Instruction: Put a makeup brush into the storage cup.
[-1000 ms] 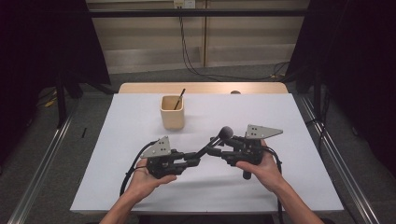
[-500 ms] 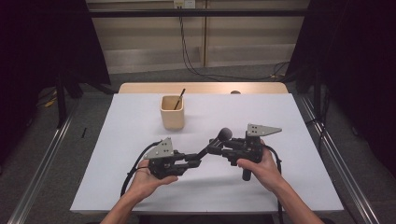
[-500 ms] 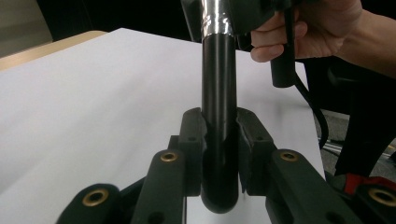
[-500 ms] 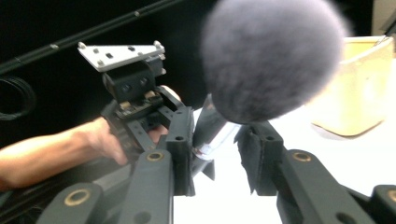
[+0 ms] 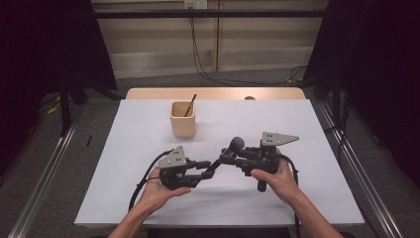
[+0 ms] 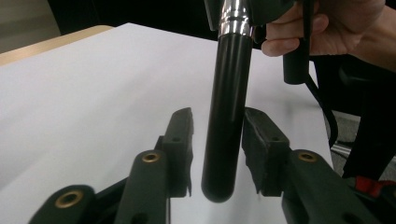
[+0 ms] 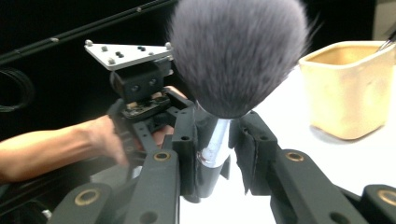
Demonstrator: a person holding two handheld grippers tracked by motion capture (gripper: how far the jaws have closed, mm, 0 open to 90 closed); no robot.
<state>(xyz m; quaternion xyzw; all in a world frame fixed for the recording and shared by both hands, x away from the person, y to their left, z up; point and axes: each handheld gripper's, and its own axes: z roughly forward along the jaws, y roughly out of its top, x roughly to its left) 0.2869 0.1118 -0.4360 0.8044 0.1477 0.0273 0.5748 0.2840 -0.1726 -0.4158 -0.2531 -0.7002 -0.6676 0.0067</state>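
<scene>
Right hand-held gripper is clamping a makeup brush on its silver ferrule, just under the bristle head. Brush is sitting in mid-air over the near middle of the table, head pointing up and away, black handle slanting down toward the left hand-held gripper.

Left jaws are standing apart, straddling the handle's lower end. Right pad looks to be touching or nearly touching it; left pad is showing a clear gap. Not gripping it.

Handling call: it's looking light and rigid along handle and ferrule. Glossy round handle is probably slippery, so it may twist or slide in flat pads. Bristles are soft, so nothing to hold there, and they'd splay. Best grab is mid-handle, or the ferrule as now.

Beige cup with another thin brush in it is sitting well apart, farther back on the table.
</scene>
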